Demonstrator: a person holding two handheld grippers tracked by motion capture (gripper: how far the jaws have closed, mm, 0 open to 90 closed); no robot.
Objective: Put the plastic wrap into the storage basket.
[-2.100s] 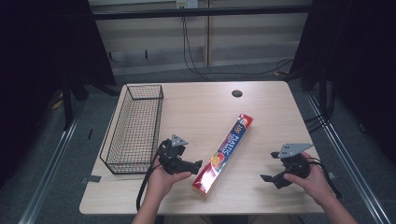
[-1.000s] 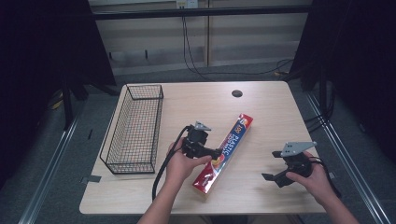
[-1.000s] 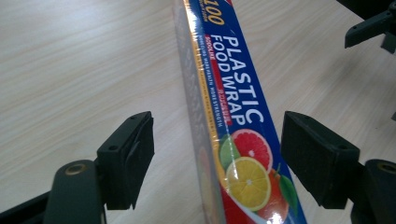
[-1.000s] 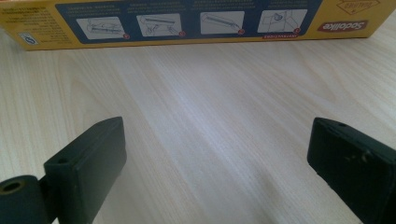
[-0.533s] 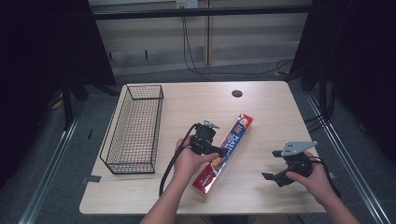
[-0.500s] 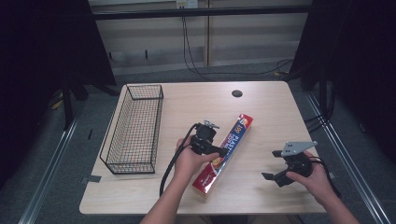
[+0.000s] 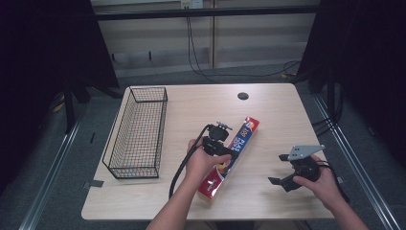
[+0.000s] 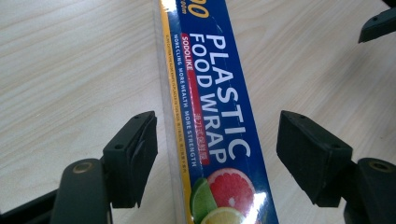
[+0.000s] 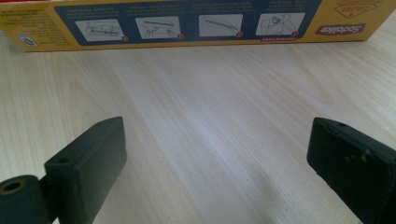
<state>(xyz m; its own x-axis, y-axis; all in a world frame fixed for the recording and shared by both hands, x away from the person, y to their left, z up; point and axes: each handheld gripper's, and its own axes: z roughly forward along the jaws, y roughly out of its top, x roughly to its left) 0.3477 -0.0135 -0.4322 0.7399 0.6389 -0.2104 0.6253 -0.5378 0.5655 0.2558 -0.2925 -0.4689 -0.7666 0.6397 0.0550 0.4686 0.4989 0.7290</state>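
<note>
- Jaws of the left gripper (image 8: pixel 212 154) straddle the plastic wrap box (image 8: pixel 210 116) about mid-length; they have just been narrowing, yet a gap shows on both sides, so nothing is pinched.
- Box, judged: light, stiff cardboard with a glossy, slippery skin; squeeze its 2 long sides near the middle so it lifts level.
- Right gripper (image 9: pixel 217 172) waits just beside the box's long side, jaws spread wide, holding nothing.
- Wire basket (image 7: pixel 138 129) stands left of the box, well apart, on the table (image 7: pixel 268 103).

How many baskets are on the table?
1. The black wire basket stands on the table's left side, left of the plastic wrap box. Nothing seems hidden.
</note>
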